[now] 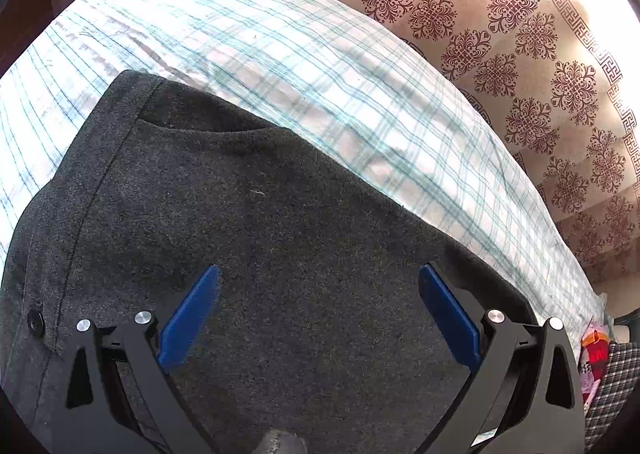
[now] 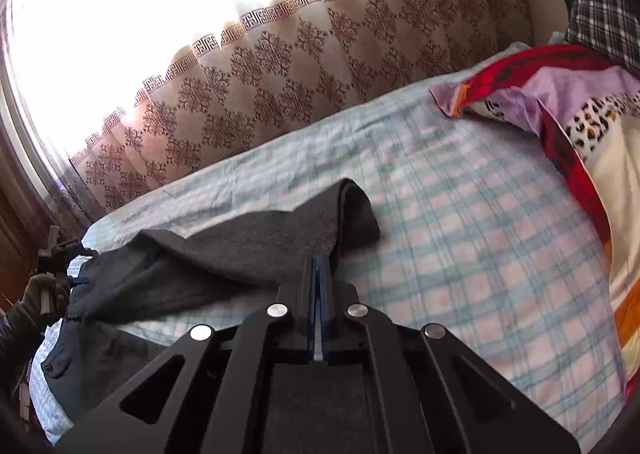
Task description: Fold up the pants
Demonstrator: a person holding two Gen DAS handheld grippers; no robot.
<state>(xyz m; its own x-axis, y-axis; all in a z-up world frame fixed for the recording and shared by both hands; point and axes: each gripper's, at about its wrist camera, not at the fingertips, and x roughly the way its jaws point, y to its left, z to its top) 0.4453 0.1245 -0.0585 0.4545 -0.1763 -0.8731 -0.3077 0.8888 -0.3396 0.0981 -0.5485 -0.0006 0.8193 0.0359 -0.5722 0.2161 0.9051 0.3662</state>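
Note:
Dark grey pants [image 1: 260,214] lie on a bed with a pale blue checked sheet [image 1: 280,34]. The waist end with a pocket slit and a black button [image 1: 36,322] fills the left wrist view. My left gripper [image 1: 320,274] hovers just above that fabric, its blue pads wide apart and nothing between them. In the right wrist view my right gripper [image 2: 319,258] is shut on a leg end of the pants [image 2: 240,246], which rises off the sheet and folds over toward the waist. The left gripper [image 2: 56,254] shows at the far left, held by a gloved hand [image 2: 40,294].
A patterned brown curtain [image 2: 280,66] hangs along the far side of the bed under a bright window. A red, purple and leopard-print quilt [image 2: 580,114] lies at the right end of the bed. A black-and-white plaid cloth [image 2: 600,14] sits behind it. Dark wooden furniture stands at the left.

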